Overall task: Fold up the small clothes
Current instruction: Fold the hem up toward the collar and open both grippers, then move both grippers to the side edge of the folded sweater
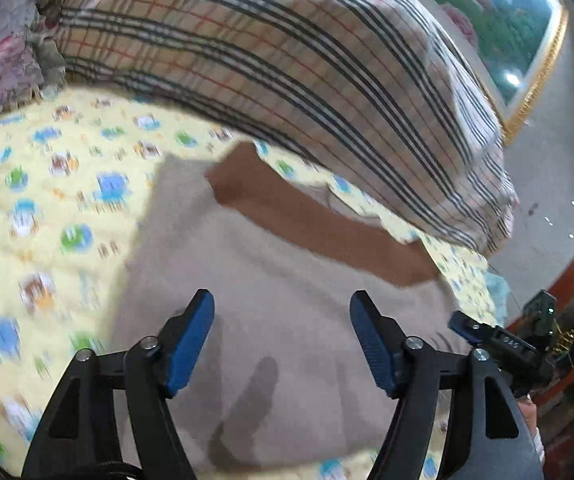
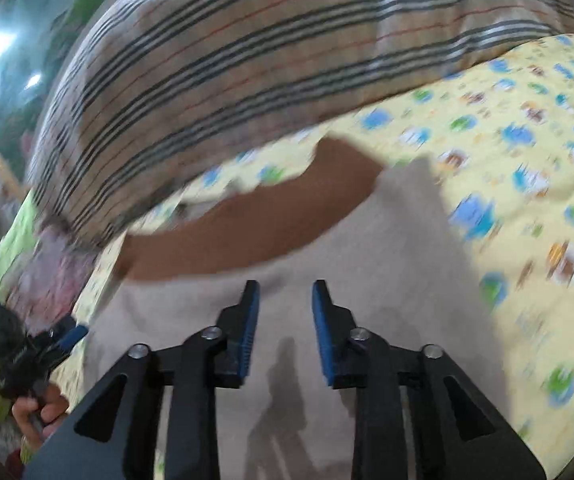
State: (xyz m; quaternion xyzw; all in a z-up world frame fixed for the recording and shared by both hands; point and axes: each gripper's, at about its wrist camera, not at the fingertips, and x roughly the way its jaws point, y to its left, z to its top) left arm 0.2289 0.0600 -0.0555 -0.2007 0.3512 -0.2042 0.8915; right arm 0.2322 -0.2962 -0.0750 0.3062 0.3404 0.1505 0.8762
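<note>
Both frames blurred. Nearest, the left gripper [image 1: 282,340] hangs over the garment [image 1: 271,304] with its blue ribbed pads [image 1: 191,344] spread wide, nothing between them; cloth shows bare in the gap. The right gripper [image 2: 285,332] sits over the same garment [image 2: 279,360], its pads [image 2: 247,340] parted more narrowly, also holding nothing. Whether either set of tips touches the cloth I cannot tell. In the right view the left gripper [image 2: 27,352] shows at the lower left edge, off the garment's left border, with a hand [image 2: 41,410] gripping its handle; in the left view the right gripper [image 1: 499,340] shows at the right edge, beside the garment's right border. The garment is soft, beige, matte and lies flat, with a brown band [image 1: 319,224] along its far edge, running slantwise. It rests on a yellow sheet [image 1: 47,200] printed with small blue and green figures; open sheet runs wide beyond the garment's one side, only a narrow strip on the other and beyond the band. Farther off, a bulky plaid quilt [image 1: 287,60], tan with dark and red stripes, heaps up just past the band and closes off that side. Beyond it, a gold-framed landscape picture [image 1: 507,32] on the wall.
</note>
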